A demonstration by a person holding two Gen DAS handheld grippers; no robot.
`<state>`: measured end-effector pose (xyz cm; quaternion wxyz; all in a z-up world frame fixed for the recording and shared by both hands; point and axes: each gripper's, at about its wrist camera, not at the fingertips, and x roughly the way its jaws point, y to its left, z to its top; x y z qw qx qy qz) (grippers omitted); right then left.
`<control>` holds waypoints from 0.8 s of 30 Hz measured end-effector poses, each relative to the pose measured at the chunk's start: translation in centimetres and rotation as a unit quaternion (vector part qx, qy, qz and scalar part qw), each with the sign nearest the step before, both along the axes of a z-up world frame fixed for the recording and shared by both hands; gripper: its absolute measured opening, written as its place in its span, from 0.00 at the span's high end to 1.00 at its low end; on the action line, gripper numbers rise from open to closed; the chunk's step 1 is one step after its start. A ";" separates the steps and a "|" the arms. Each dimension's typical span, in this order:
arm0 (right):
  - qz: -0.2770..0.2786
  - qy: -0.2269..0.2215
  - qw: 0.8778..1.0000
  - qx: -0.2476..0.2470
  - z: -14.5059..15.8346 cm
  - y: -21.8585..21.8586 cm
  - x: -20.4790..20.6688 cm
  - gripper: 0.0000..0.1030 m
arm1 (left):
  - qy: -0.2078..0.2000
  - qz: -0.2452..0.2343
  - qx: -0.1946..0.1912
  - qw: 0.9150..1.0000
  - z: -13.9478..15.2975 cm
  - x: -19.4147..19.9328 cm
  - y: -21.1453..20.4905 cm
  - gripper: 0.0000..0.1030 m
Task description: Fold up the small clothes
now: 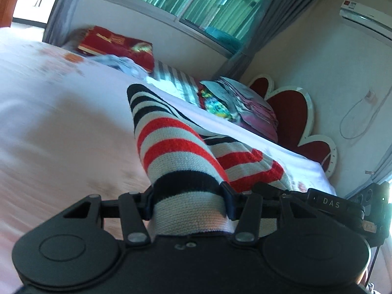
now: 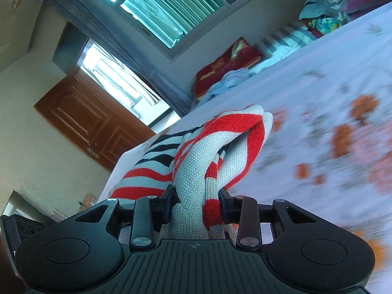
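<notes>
Left gripper [image 1: 187, 202]: nearest the lens; both jaws pinch a band of the striped knit garment [image 1: 171, 147].
Right gripper [image 2: 194, 202]: jaws pressed onto a bunched fold of the same striped knit garment [image 2: 208, 152].
Garment place: held off the floral bedsheet [image 1: 61, 122], above the bed, one part in each gripper.
Garment axis: in the left view it runs from the jaws toward 11 o'clock, ending in black stripes; in the right view it rises toward 1 o'clock, its far end doubled over.
Left view only: red petal-shaped headboard [image 1: 291, 112] at 2 o'clock; wall air conditioner [image 1: 365, 14] at 1 o'clock.
Right view only: brown panelled door [image 2: 83, 122] at 9 o'clock.
Both views: window [image 1: 196, 2]; red folded blanket [image 1: 117, 46]; heap of clothes [image 1: 240, 103].
Count: two grippers, one garment, one door, one headboard.
</notes>
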<state>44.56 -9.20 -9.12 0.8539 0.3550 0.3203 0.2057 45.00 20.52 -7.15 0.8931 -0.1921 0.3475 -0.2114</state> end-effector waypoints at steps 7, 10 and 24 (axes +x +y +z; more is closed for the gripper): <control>-0.007 0.007 1.000 -0.007 -2.6 7.7 3.8 0.66 | -0.003 0.005 0.020 1.000 -1.7 3.4 5.9 0.52; -0.001 0.017 1.000 -0.019 -4.2 9.3 5.1 0.66 | -0.009 0.009 0.025 1.000 -3.5 3.9 7.7 0.52; -0.012 0.054 0.997 -0.059 -5.4 6.6 5.1 0.51 | -0.020 0.041 0.048 0.998 -5.3 3.7 9.7 0.39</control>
